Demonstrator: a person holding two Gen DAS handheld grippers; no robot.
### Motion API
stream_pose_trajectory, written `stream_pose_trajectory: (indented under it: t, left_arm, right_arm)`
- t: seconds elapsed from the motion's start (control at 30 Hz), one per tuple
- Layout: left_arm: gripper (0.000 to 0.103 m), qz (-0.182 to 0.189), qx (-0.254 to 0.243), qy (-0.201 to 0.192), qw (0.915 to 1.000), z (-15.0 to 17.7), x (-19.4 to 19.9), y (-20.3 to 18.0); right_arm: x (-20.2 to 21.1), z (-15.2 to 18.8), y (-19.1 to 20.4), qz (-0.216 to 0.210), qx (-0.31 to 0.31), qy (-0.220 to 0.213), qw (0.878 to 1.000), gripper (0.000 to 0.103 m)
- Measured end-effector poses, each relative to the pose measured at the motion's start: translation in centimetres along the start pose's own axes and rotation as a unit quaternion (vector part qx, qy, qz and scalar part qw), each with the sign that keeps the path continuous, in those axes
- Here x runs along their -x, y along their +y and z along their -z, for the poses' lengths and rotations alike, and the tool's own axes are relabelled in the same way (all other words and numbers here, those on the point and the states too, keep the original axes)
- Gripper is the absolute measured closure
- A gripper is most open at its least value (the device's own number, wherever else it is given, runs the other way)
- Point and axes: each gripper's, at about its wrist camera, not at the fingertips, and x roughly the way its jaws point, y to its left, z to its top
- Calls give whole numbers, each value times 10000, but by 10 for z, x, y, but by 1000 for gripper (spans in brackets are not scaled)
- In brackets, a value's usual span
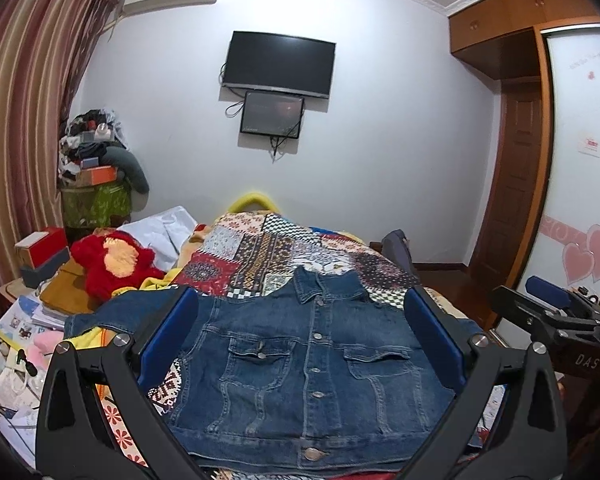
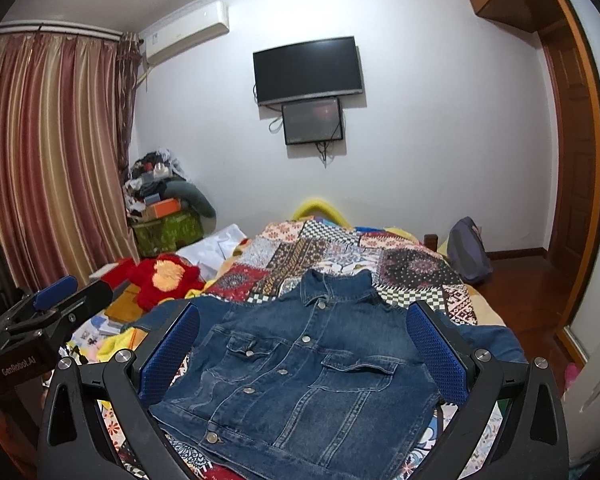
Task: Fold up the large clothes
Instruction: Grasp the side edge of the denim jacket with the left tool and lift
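A blue denim jacket (image 1: 308, 372) lies flat and buttoned on the patchwork bedspread (image 1: 276, 256), front up, collar toward the far wall. One sleeve reaches out to the left, the other to the right. My left gripper (image 1: 300, 320) hovers above the jacket's hem, open, blue pads wide apart with nothing between them. In the right wrist view the same jacket (image 2: 300, 376) fills the foreground. My right gripper (image 2: 302, 332) hangs open over it, empty. Each gripper also shows in the other's view: the right gripper (image 1: 548, 304) at the right edge, the left gripper (image 2: 56, 292) at the left edge.
A red plush toy (image 1: 116, 264) and white cloth (image 1: 164, 232) lie at the bed's left. Books, papers and boxes (image 1: 40, 256) crowd the left side. A dark bag (image 2: 468, 252) leans by the bed's far right corner. A wardrobe door (image 1: 580, 160) stands at the right.
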Motion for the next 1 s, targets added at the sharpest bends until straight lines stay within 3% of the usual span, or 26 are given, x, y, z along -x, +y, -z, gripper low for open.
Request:
stream_pose_trajectory:
  t: [0.5, 0.63, 0.73, 1.0]
  left_arm:
    - [0, -808, 461, 535, 9942, -3, -102, 107]
    - [0, -1098, 675, 891, 9876, 4, -136, 149]
    - [0, -1112, 959, 1232, 9815, 15, -159, 179]
    - [0, -1147, 1606, 2189, 9556, 63, -215, 237]
  right_arm:
    - [-125, -18, 12, -23, 151, 583, 9982, 0]
    - [-173, -23, 15, -49, 275, 811, 9963, 0]
    - [-211, -23, 17, -69, 379, 1067, 9935, 0]
    - [-297, 10, 22, -303, 594, 2085, 9757, 0]
